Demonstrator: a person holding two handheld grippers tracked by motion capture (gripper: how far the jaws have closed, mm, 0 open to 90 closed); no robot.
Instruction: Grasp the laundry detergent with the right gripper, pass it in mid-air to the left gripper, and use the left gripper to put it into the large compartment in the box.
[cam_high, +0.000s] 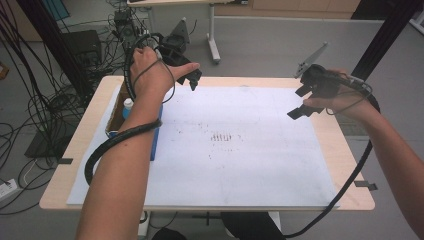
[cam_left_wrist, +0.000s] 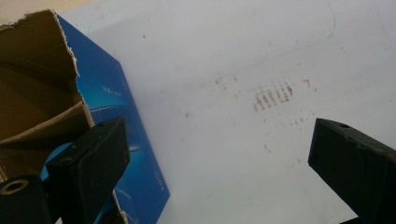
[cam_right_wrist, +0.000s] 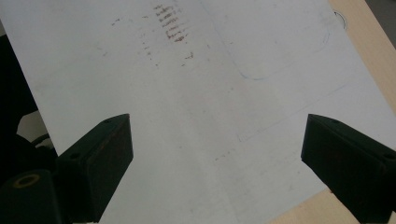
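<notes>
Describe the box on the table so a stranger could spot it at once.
Start from the large white sheet covering the wooden table. At its left edge, under the person's left forearm, sits the cardboard box. It is open-topped with torn brown flaps, glossy blue sides, and a white-capped bottle inside.

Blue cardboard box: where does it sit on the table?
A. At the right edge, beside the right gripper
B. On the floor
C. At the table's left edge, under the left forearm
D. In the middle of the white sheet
C: the high view shows the blue cardboard box at the table's left edge, partly under the left forearm.
</notes>
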